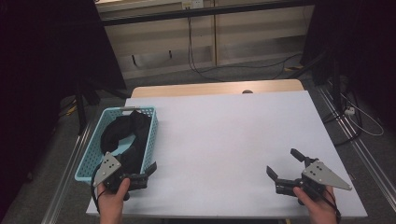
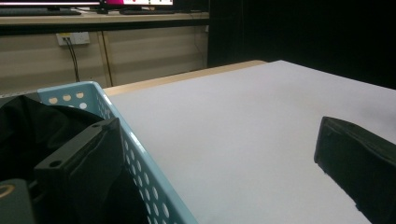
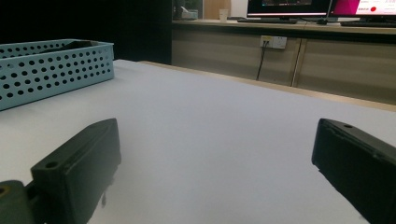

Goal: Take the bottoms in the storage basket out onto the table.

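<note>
In the high view, a light blue perforated basket (image 1: 95, 142) sits at the left edge of the white table (image 1: 224, 140), in the left-centre of the frame, and a black cloth (image 1: 123, 135) lies bundled inside it, filling most of its length. The left gripper (image 1: 140, 173) is at the lower left of that frame, held in a hand (image 1: 113, 198) that comes in from the bottom edge; it sits at the near end of the basket with its jaws spread apart and nothing between the pads. In the left gripper view, one jaw stands over the basket's (image 2: 140, 158) dark contents at the lower left, the other hangs over bare table at the lower right, and the basket's side wall runs between them. The right gripper (image 1: 286, 164) is at the lower right of the high view, well apart from the basket, its jaws also wide apart and empty over the white surface. In the right gripper view the basket (image 3: 51, 70) shows at the upper left, beyond the two separated jaws.
</note>
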A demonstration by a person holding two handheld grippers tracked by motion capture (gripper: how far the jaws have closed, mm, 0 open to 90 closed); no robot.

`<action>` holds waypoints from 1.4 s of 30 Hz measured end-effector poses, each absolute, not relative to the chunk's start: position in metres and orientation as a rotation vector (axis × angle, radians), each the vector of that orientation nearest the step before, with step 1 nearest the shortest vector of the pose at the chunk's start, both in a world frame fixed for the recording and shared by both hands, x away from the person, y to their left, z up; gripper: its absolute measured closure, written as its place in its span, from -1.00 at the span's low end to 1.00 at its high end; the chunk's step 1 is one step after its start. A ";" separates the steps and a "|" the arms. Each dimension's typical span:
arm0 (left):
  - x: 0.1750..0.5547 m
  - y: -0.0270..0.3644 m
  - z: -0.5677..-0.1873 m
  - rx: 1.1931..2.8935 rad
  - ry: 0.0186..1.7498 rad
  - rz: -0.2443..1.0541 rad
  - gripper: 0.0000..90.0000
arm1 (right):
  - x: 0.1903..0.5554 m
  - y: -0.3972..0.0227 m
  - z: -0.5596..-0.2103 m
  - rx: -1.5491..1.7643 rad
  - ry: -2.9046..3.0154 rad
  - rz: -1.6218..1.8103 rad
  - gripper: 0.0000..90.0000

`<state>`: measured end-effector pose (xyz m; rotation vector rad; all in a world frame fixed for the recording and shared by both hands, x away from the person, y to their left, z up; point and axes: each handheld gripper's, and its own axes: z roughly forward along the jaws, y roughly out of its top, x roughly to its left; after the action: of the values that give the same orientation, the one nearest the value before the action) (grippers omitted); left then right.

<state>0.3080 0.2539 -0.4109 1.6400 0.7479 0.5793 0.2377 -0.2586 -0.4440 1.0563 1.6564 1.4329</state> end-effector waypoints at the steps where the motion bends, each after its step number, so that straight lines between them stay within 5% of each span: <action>1: 0.308 0.254 -0.411 1.639 0.746 0.579 -0.96 | 0.238 -0.259 -0.444 1.055 1.655 1.436 -0.99; 22: 0.308 0.254 -0.404 1.619 0.766 0.571 -0.96 | 0.239 -0.260 -0.445 1.062 1.663 1.449 -0.99; 42: 0.334 0.265 -0.354 1.636 0.737 0.591 -0.96 | 0.238 -0.258 -0.444 1.041 1.674 1.459 -0.98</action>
<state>0.3335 0.2650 -0.3540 1.6356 0.7366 0.5906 0.2376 -0.2582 -0.4436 1.0406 1.6736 1.4587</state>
